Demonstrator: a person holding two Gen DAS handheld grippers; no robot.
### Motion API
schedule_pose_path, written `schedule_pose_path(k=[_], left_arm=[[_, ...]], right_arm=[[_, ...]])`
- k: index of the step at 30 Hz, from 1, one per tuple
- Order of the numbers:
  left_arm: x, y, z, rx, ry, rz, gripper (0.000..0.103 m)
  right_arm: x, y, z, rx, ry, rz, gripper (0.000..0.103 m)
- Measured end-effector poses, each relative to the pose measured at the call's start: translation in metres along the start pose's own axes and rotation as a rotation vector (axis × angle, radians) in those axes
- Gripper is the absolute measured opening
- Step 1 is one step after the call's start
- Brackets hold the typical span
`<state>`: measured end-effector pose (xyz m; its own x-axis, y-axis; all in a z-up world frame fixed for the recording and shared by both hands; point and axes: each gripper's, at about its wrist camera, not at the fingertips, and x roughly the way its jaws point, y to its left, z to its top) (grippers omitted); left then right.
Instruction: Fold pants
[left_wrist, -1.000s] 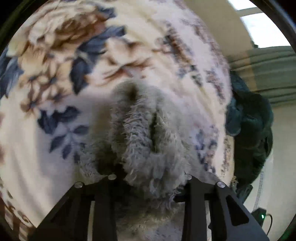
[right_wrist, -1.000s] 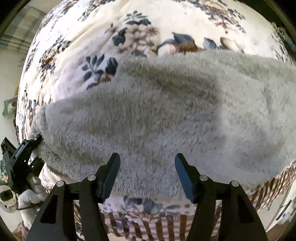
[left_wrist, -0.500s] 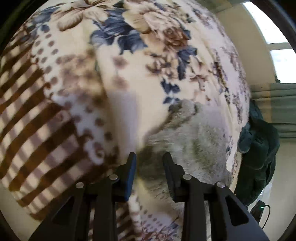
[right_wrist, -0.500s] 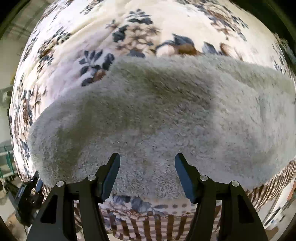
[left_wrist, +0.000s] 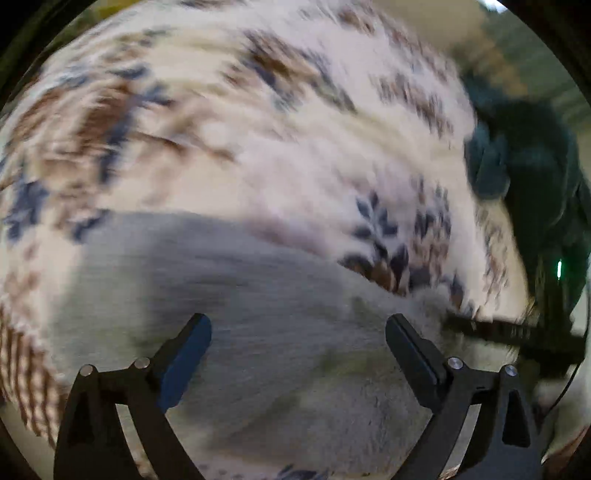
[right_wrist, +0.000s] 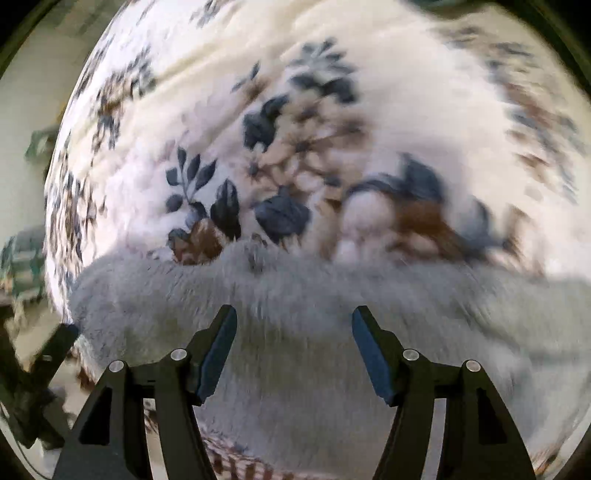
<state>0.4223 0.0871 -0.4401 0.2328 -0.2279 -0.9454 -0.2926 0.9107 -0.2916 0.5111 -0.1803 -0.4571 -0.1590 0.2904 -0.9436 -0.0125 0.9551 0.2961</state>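
The grey fluffy pants (left_wrist: 258, 314) lie flat on a floral blanket and fill the lower half of the left wrist view. They also show in the right wrist view (right_wrist: 295, 314) as a wide grey band. My left gripper (left_wrist: 297, 332) is open and empty just above the pants. My right gripper (right_wrist: 293, 325) is open and empty over the pants near their far edge. Both views are blurred by motion.
The cream blanket with blue and brown flowers (left_wrist: 258, 129) covers the bed, also in the right wrist view (right_wrist: 295, 129). A dark green garment (left_wrist: 524, 166) is heaped at the right. The other gripper's black tool (left_wrist: 509, 332) shows at the right edge.
My left gripper has let go of the pants and opened wide, swinging over them. My right gripper has shifted toward the far edge of the pants and stays open.
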Motion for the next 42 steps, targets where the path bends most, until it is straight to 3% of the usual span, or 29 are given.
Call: schedule_pose_path(k=[2,4,6,11,14,18,20,23,26,27,28,29,33,36,38,39,40,42], left_arm=[[0.023,-0.014,-0.007,0.027,0.039,0.056,0.096],[0.04,-0.017,-0.012,0.048,0.059,0.122,0.096],[0.045,-0.01,-0.025,0.044,0.061,0.139,0.096],[0.058,-0.001,-0.033,0.028,0.046,0.136,0.103],[0.068,-0.003,-0.031,0.028,0.034,0.163,0.103],[0.075,-0.008,-0.035,0.016,-0.038,0.212,0.103],[0.075,-0.011,-0.038,0.008,-0.056,0.234,0.103],[0.07,-0.018,-0.041,0.036,-0.047,0.246,0.103],[0.055,-0.026,-0.04,0.029,-0.027,0.221,0.103],[0.048,-0.026,-0.042,0.024,-0.029,0.212,0.103],[0.04,-0.025,-0.045,0.022,-0.031,0.213,0.103],[0.035,-0.025,-0.047,0.025,-0.027,0.212,0.103],[0.034,-0.022,-0.051,0.074,-0.003,0.24,0.103],[0.035,-0.026,-0.049,0.08,0.008,0.244,0.103],[0.033,-0.039,-0.041,0.073,0.003,0.231,0.103],[0.027,-0.046,-0.037,0.077,-0.007,0.226,0.103],[0.019,-0.058,-0.034,0.091,-0.026,0.22,0.103],[0.001,-0.079,-0.034,0.123,-0.076,0.21,0.103]], right_arm=[[0.019,0.0,0.015,-0.064,0.017,0.0,0.066],[0.029,0.006,0.013,-0.141,0.031,0.005,0.053],[0.034,0.011,-0.006,-0.237,0.056,0.029,0.053],[0.041,0.004,-0.047,-0.324,0.159,0.148,0.053],[0.029,-0.011,-0.043,-0.287,0.166,0.252,0.053],[0.001,-0.039,-0.005,-0.158,0.044,0.426,0.06],[0.003,-0.044,0.012,-0.136,0.023,0.431,0.063],[0.039,-0.035,0.032,-0.14,0.125,0.393,0.063],[0.088,-0.006,0.029,-0.172,0.307,0.383,0.063],[0.093,0.001,0.026,-0.184,0.31,0.357,0.059],[0.093,0.005,0.026,-0.19,0.296,0.334,0.037],[0.086,0.006,0.03,-0.173,0.252,0.308,0.025],[0.032,-0.021,0.07,-0.083,-0.049,0.251,0.004],[0.039,-0.034,0.086,-0.058,0.023,0.119,0.006],[0.028,-0.039,0.08,-0.057,0.017,0.155,0.013],[0.018,-0.043,0.073,-0.049,-0.012,0.161,0.028],[0.005,-0.048,0.064,-0.03,-0.048,0.167,0.05],[-0.021,-0.075,0.035,0.062,-0.135,0.17,0.066]])
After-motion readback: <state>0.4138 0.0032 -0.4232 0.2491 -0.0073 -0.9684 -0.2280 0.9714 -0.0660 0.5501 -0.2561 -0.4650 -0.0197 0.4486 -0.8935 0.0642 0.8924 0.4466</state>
